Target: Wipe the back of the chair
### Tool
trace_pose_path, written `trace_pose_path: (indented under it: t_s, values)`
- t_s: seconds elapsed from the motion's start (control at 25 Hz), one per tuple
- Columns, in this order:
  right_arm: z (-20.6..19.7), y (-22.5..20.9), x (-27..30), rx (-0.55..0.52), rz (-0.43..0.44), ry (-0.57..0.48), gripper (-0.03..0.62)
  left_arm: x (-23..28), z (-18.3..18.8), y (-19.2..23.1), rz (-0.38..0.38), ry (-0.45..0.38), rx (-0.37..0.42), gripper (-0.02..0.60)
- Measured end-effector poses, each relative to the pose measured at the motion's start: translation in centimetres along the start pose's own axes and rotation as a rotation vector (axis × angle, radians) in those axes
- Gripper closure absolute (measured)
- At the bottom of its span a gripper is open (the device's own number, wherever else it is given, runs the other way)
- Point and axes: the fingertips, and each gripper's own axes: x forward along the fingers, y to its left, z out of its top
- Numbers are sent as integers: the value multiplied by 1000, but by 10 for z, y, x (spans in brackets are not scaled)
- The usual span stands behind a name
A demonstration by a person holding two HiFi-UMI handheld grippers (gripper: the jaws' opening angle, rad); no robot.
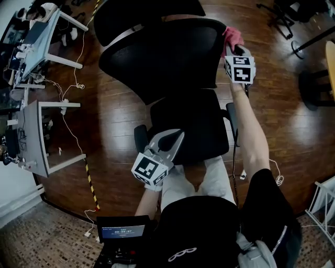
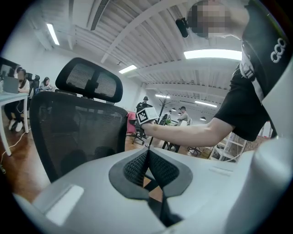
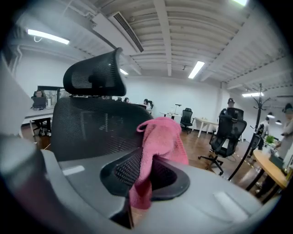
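Office chair [image 1: 162, 57] seen from above, standing on a wooden floor [image 1: 112, 123], with its headrest [image 1: 141, 13] farthest from the person and its seat [image 1: 196, 123] nearest. The right hand-held gripper [image 1: 234, 46] is clenched on a pink cloth [image 1: 232, 35], which is pinched between the two jaws and bunches out above them (the right gripper view shows a folded lobe standing up and a shorter tail hanging below the jaws). The cloth lies at the upper right edge of the mesh backrest [image 3: 91, 125], just below the headrest; whether it presses on the mesh cannot be told. The right arm [image 1: 251, 131] reaches out over the seat's right side. The left hand-held gripper [image 2: 147, 160] has its jaws pressed together with nothing between them, and hangs over the front edge of the seat, well apart from the cloth.
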Motion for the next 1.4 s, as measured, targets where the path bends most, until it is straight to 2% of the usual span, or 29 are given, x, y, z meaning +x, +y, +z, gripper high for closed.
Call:
trace_pose_path:
  t_s: [0.24, 0.64, 1.12, 1.4]
  values:
    - [17, 78, 17, -92, 90, -12, 554, -18, 5, 16, 22, -44, -13, 591]
    - [41, 205, 36, -180, 240, -32, 554, -74, -9, 48, 119, -80, -74, 591]
    - [54, 356, 42, -245, 421, -72, 554, -130, -25, 85, 212, -108, -99, 591]
    - [52, 428, 39, -272, 539, -61, 554, -159, -32, 95, 253, -111, -111, 591]
